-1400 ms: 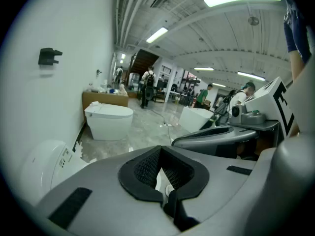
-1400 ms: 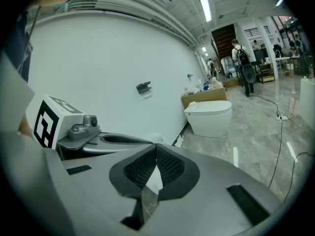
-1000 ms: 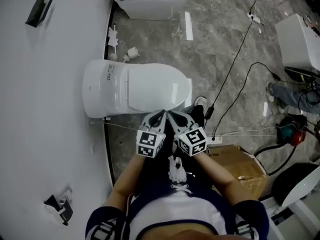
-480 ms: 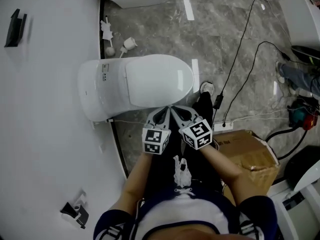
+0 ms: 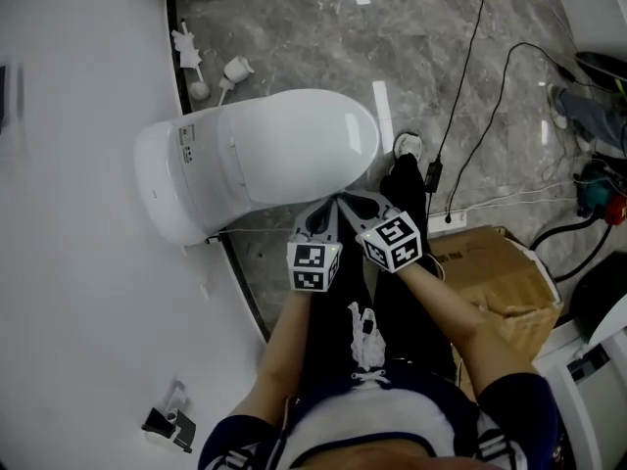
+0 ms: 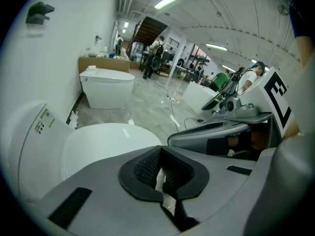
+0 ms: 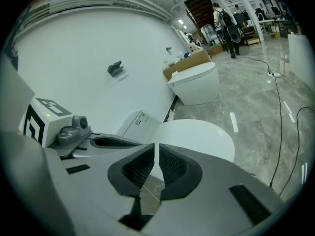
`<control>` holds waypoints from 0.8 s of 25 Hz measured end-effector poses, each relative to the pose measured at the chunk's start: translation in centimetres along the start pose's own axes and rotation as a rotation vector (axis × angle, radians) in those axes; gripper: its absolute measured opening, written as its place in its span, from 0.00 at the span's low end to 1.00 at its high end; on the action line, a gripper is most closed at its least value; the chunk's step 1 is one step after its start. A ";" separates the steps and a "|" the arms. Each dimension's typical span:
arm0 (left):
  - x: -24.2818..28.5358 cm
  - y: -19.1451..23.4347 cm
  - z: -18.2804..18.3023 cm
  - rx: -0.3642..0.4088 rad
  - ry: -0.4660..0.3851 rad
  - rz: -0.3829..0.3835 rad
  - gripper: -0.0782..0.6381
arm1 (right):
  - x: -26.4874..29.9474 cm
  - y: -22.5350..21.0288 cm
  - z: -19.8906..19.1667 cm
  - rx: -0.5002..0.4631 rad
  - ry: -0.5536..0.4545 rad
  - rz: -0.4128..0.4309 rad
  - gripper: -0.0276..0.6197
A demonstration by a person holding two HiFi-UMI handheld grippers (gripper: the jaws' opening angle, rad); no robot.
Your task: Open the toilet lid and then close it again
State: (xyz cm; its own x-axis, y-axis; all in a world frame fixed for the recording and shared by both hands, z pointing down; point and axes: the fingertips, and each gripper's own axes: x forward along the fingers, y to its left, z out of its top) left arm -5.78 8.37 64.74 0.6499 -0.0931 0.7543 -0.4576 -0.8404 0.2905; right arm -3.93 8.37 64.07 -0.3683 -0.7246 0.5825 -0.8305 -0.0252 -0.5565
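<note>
A white toilet (image 5: 257, 163) stands against the white wall with its lid (image 5: 299, 145) down flat. The same closed lid (image 6: 106, 144) fills the lower left of the left gripper view, and the lid (image 7: 197, 136) shows again past the jaws in the right gripper view. My left gripper (image 5: 328, 204) and right gripper (image 5: 345, 202) hover side by side just off the lid's near edge, tips almost touching each other. Both are shut with nothing between their pads. Neither touches the lid as far as I can tell.
A cardboard box (image 5: 500, 277) sits on the floor to my right. Black cables (image 5: 460, 116) and a power strip cross the marble floor beyond it. Small white fittings (image 5: 211, 76) lie by the wall behind the toilet. A second toilet (image 6: 106, 85) stands farther back, with people in the distance.
Both grippers have dropped lower toward the near edge of the toilet lid, staying side by side and shut. The head view has shifted, so the toilet sits higher and larger.
</note>
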 end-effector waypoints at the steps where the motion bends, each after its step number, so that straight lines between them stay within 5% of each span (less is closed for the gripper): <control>1: 0.7 0.2 -0.4 -0.002 0.010 0.003 0.12 | 0.5 -0.6 -0.4 0.009 0.010 0.001 0.06; 20: 8.2 0.9 -4.8 0.046 0.136 -0.041 0.12 | 5.5 -11.7 -7.5 0.340 0.082 -0.124 0.06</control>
State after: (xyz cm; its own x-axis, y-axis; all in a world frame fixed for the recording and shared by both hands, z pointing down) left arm -3.76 9.41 74.00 0.5774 0.0124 0.8164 -0.4020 -0.8660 0.2975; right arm 0.60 9.86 78.27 -0.3172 -0.6446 0.6956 -0.6899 -0.3464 -0.6356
